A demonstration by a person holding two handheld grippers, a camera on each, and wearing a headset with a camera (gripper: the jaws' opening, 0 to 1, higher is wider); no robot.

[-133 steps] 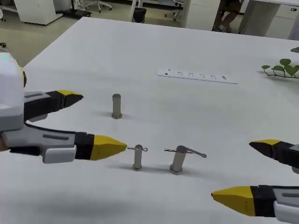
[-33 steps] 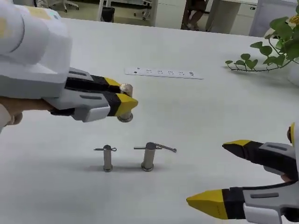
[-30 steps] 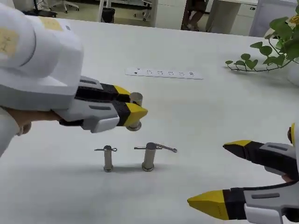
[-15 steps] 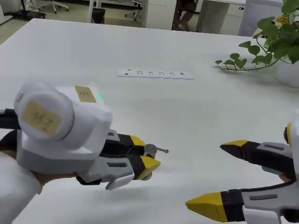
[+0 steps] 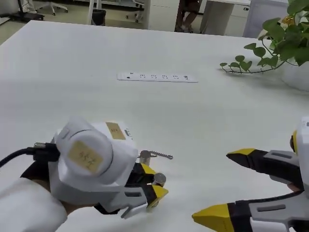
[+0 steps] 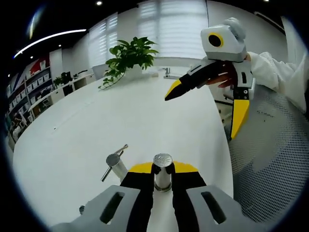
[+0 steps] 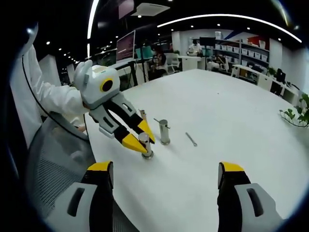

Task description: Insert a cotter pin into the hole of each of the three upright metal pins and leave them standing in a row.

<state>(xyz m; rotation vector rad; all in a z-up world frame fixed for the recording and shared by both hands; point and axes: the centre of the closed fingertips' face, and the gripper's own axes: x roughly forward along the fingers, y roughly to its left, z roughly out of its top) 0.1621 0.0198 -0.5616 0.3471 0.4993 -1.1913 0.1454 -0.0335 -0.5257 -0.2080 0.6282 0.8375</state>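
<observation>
White bench (image 5: 96,58): metal pin (image 5: 160,179) pinched in your left tongs (image 5: 155,181), right tongs (image 5: 219,186) spread wide.
Head view: your left tongs clamp the metal pin low over the bench; just behind it stands a second pin (image 5: 145,156) with a cotter pin (image 5: 161,155) through it. Left gripper view: the metal pin sits upright between the jaws, with the second pin to its left. Right gripper view: your own jaws stand far apart, and a loose cotter pin (image 7: 191,139) lies flat on the bench near the pins.
</observation>
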